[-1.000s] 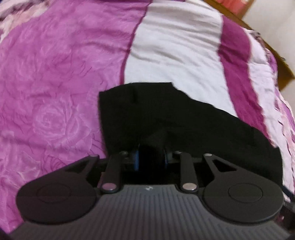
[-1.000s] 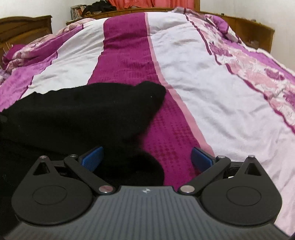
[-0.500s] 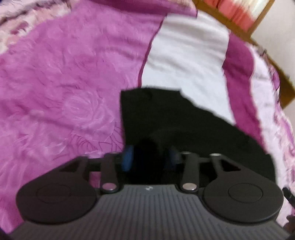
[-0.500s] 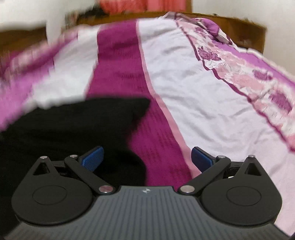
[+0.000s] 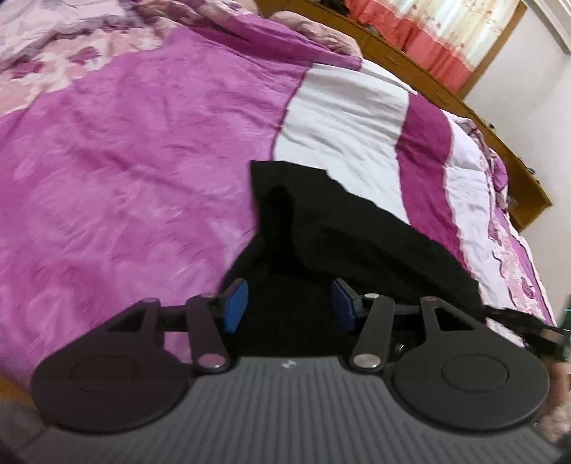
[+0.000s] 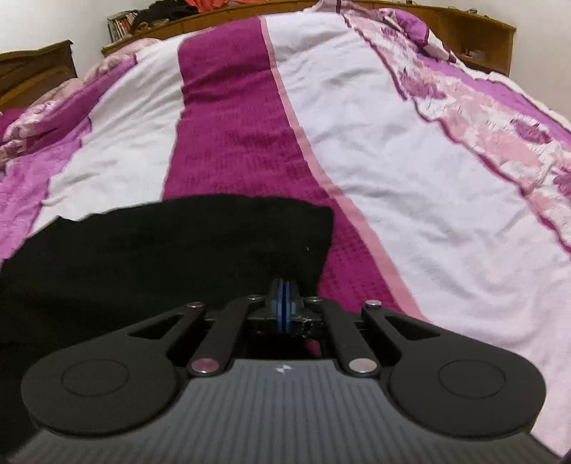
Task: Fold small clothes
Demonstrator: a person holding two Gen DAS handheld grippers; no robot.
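A black garment (image 5: 342, 228) lies folded on the purple and white striped bedspread (image 5: 142, 160). My left gripper (image 5: 289, 303) is open, its blue pads (image 5: 233, 305) standing apart over the garment's near part. In the right wrist view the same black garment (image 6: 160, 250) lies to the left and ahead. My right gripper (image 6: 283, 303) is shut, its blue pads pressed together at the garment's right edge; the frames do not show clearly whether cloth is pinched between them.
The bedspread (image 6: 374, 160) stretches ahead to a wooden headboard (image 6: 474, 32) and a wooden bed frame (image 5: 446, 96). Red curtains (image 5: 439, 46) hang behind. A wooden cabinet (image 6: 35, 75) stands at the far left.
My left gripper has opened and let go of the black garment, then drawn back. My right gripper has closed at the garment's right edge.
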